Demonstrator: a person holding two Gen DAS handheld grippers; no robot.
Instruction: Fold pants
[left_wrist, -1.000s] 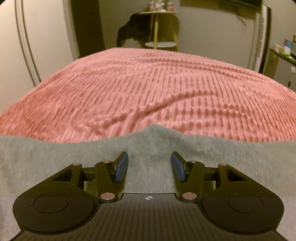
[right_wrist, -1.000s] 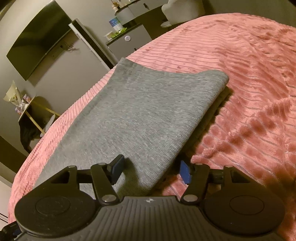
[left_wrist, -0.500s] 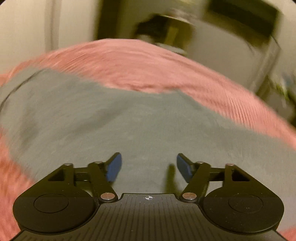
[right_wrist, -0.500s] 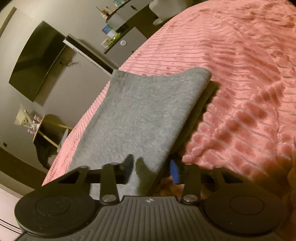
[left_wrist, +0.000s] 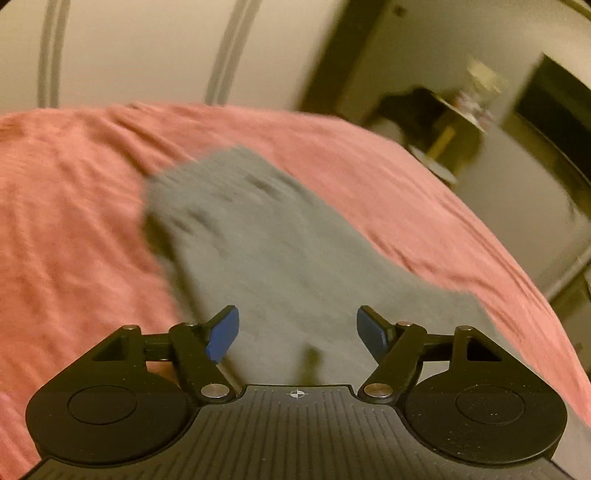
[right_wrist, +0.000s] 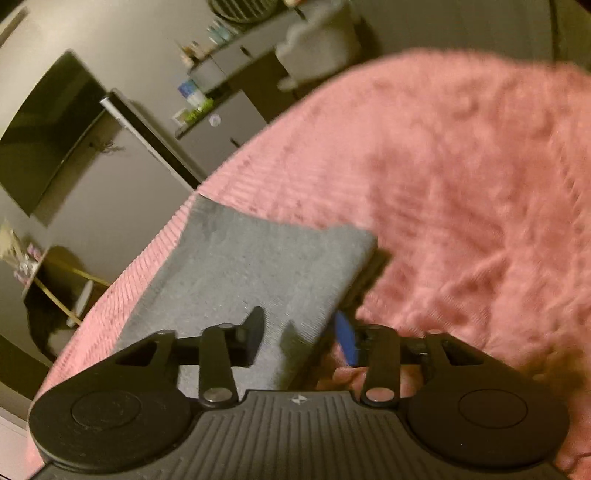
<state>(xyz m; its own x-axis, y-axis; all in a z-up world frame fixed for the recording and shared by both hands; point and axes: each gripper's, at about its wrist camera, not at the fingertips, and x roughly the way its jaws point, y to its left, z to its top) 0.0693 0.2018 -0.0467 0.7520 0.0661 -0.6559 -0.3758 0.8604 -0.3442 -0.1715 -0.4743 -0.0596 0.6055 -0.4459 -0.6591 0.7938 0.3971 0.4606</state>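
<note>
The grey pants (left_wrist: 280, 251) lie folded into a long band on the pink ribbed bedspread (left_wrist: 74, 221). My left gripper (left_wrist: 297, 334) is open and empty, just above the near part of the pants. In the right wrist view the pants (right_wrist: 258, 266) run away to the far left. My right gripper (right_wrist: 301, 338) has closed on the near right edge of the pants, one finger on top of the cloth and the blue pad (right_wrist: 345, 338) under the edge. Both views are motion-blurred.
The bedspread (right_wrist: 461, 206) spreads wide to the right of the pants. Beyond the bed stand a wardrobe (left_wrist: 129, 48), a small side table with dark clothing (left_wrist: 439, 122), a wall-mounted TV (right_wrist: 48, 129) and a cabinet with bottles (right_wrist: 218, 99).
My left gripper swung left and back, so the pants now run lengthwise ahead of it. My right gripper narrowed onto the near edge of the pants and lifted slightly.
</note>
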